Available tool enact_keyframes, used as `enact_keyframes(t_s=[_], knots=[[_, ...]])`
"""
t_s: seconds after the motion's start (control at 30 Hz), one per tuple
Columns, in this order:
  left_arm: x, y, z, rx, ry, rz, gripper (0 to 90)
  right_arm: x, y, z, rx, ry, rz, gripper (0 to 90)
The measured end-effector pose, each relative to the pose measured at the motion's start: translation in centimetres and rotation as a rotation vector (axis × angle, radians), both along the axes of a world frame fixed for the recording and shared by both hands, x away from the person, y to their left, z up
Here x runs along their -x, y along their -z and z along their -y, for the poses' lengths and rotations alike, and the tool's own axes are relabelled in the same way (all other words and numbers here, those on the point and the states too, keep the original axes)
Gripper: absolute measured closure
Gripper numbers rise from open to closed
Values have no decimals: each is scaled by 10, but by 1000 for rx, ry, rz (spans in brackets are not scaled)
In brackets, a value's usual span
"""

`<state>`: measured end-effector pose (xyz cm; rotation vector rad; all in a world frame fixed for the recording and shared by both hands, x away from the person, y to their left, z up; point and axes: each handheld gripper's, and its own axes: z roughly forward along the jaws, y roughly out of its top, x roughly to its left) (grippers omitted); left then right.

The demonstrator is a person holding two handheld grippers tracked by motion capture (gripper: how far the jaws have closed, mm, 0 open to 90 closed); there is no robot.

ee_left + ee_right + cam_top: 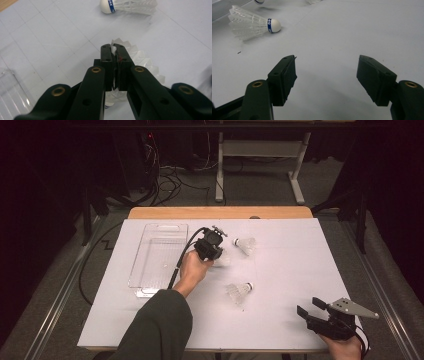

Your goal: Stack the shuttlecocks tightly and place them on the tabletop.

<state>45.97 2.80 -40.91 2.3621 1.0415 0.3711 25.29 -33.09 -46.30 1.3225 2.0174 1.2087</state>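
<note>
Tray: a clear plastic tray [158, 257] lies on the left part of the white table [290, 285], long side running away from the person. It looks empty, though its see-through floor makes that hard to be sure of from above.
Left gripper: the left gripper [115, 53] sits just right of the tray, jaws pinched tight on the feather skirt of a shuttlecock [140, 60]. The thin feather edge is the easy part to clamp, which is likely why it is held there and not by the cork.
Held shuttlecock: it is at or barely above the table, beside the tray's right rim, not yet over it. My guess is that the tray is where it is headed.
Far shuttlecock: a second one [245, 245] lies on its side just beyond the left gripper, cork toward the tray.
Near shuttlecock: a third [238, 292] lies toward the person, between the two hands.
Right gripper: the right gripper [327, 75] rests at the near right corner, jaws spread wide and holding nothing, apparently waiting clear of the work.
</note>
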Motion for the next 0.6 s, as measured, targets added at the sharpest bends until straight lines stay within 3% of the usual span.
enact_keyframes(t_s=[0.17,0.37,0.6], knots=[[-4,4,-1,5,-17,5,865,0,0,-1,1,-5,-1,324],[-4,8,5,-16,-5,26,863,0,0,-1,1,-8,3,323],[-6,10,8,-8,-5,28,860,0,0,-1,0,-9,2,323]])
